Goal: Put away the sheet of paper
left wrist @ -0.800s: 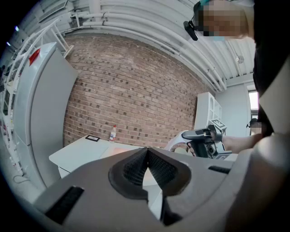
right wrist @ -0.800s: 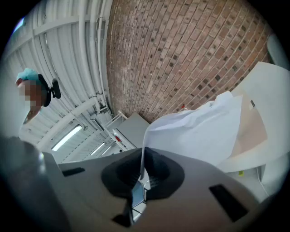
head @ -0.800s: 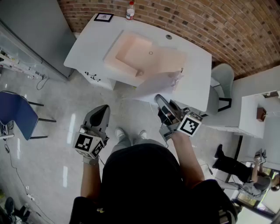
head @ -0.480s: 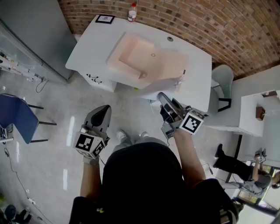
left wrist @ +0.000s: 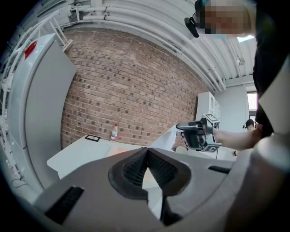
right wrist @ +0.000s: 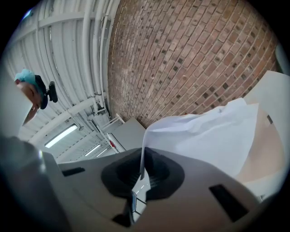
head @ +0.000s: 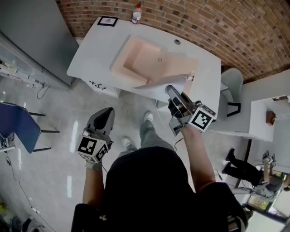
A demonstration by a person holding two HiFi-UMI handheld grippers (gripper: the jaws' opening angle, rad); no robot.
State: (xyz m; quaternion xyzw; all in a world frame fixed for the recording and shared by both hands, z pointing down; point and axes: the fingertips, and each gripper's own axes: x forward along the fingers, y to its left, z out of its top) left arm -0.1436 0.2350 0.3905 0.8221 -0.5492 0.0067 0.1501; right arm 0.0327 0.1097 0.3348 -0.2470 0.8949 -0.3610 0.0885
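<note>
Brick-backed white table (head: 97, 50) (bottle (head: 135, 12) at far edge), sheet (head: 165, 84) above, chair (head: 232, 78) alongside.

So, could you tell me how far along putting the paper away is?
Done: the paper is picked up, pinched in the right tool. In hand: it is held above the table, by the pink tray. Left: laying it down, likely in that tray, and letting go. The left tool is shut and empty.
</note>
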